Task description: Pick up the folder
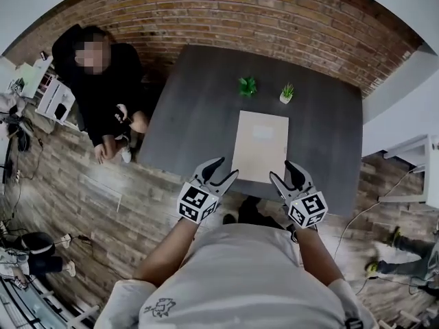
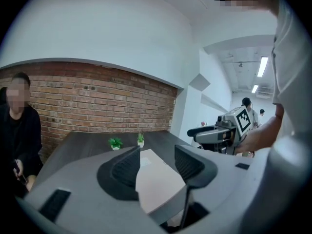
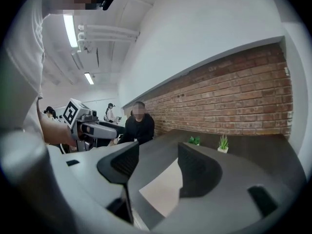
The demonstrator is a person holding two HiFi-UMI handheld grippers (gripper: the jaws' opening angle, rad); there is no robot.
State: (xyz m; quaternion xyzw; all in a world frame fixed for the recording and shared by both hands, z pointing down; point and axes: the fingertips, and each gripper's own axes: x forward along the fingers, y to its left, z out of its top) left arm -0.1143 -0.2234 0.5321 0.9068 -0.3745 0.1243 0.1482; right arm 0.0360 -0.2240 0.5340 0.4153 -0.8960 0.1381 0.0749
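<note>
A thin, pale tan folder (image 1: 260,144) is seen lying flat on the dark grey table (image 1: 192,115), its short near edge at or very close to the table's near rim, with two small potted plants (image 1: 247,86) set well beyond its far edge. The left gripper (image 1: 226,167) is held just off the folder's near left corner and the right gripper (image 1: 281,169) just off its near right corner. In both gripper views the jaws are shown spread wide with nothing between the pads; only the folder's surface is seen past them (image 2: 158,179) (image 3: 163,189). The folder is judged to be light and smooth, and likely to bend and sag if it is lifted by one edge alone. Since it lies flush with the tabletop, little room is offered for a lower jaw anywhere but at the near edge, and whether that edge overhangs the rim cannot be told. A hold at the two near corners, one per gripper, is therefore suggested, with the pads closed gently so that the card is not creased and the sheet is kept level.
</note>
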